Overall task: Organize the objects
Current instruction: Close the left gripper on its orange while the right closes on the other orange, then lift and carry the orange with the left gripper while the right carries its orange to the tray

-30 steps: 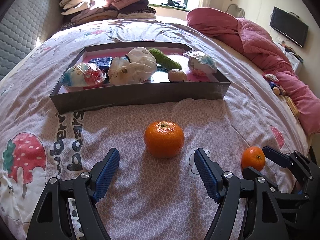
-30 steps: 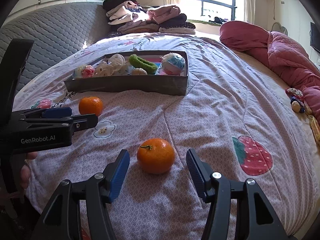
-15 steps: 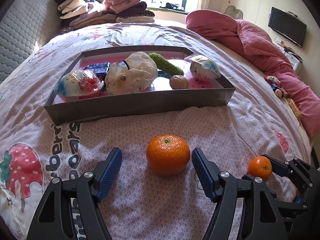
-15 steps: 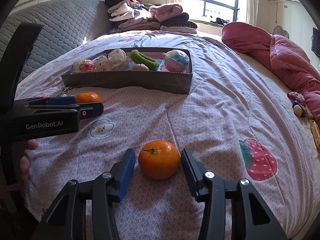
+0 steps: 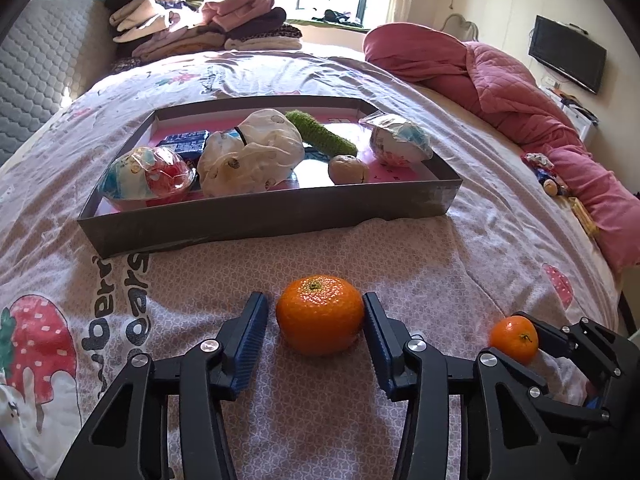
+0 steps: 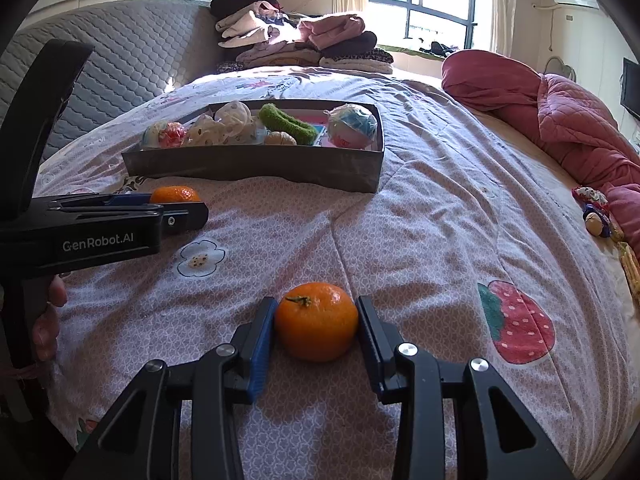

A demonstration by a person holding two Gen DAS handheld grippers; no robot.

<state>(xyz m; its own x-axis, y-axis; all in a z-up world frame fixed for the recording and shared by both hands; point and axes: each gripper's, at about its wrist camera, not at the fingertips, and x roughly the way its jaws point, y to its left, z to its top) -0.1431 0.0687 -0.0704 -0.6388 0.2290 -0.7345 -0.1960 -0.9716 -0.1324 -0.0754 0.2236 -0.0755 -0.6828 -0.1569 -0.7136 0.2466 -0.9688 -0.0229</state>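
Observation:
Two oranges lie on the bedspread in front of a grey box [image 5: 264, 216]. In the left wrist view one orange [image 5: 320, 314] sits between the blue pads of my left gripper [image 5: 314, 328]; the right pad touches it and a small gap shows at the left pad. In the right wrist view the other orange [image 6: 316, 320] sits between the pads of my right gripper [image 6: 316, 332], and both pads touch it. That orange also shows in the left wrist view [image 5: 514, 338]. The box [image 6: 256, 166] holds wrapped balls, a bag and a green piece.
A pink quilt [image 5: 520, 100] lies bunched along the right side of the bed. Folded clothes [image 5: 200, 28] are stacked at the bed's head. Small toys [image 6: 596, 212] lie near the right edge. My left gripper's body [image 6: 100, 224] crosses the right wrist view at left.
Both grippers moved forward around their oranges and narrowed. The right pads now press on its orange; the left pads closed to nearly touching theirs.

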